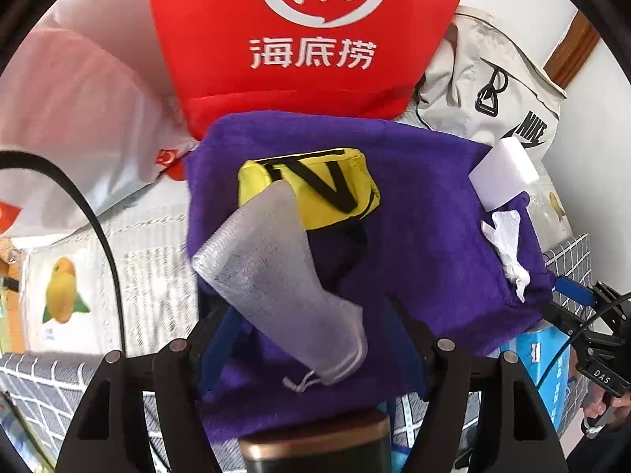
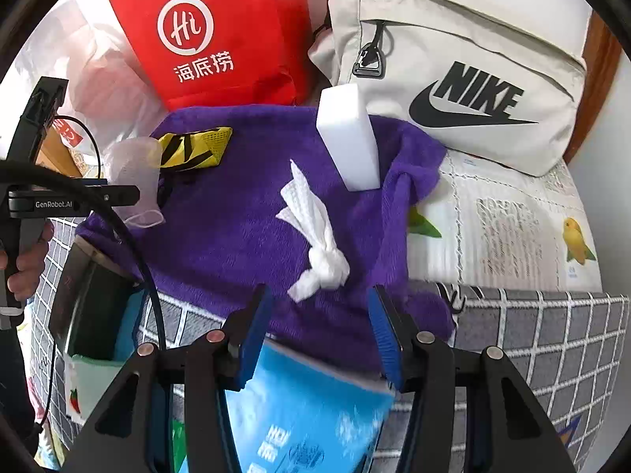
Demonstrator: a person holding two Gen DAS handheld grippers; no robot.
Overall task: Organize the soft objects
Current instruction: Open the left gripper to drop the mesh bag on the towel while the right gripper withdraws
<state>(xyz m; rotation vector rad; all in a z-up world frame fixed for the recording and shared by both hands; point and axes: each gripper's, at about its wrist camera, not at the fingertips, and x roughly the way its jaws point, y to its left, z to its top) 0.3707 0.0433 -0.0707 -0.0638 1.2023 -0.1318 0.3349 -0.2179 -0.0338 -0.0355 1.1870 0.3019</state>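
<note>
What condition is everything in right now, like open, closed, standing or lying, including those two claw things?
Left gripper: fingers open, holding nothing.
Right gripper: fingers open, holding nothing.
Purple towel: spread out, right edge bunched.
White sponge block: standing upright on the towel.
White tissue: knotted, lying flat.
Mesh pouch: lying limp, drawstring loose.
Yellow pouch: lying flat.
Nike bag: zipped shut.
Red bag: upright.

left wrist: close over purple towel, near-left edge, facing far | right wrist: close, near-right | shared: towel, red bag
</note>
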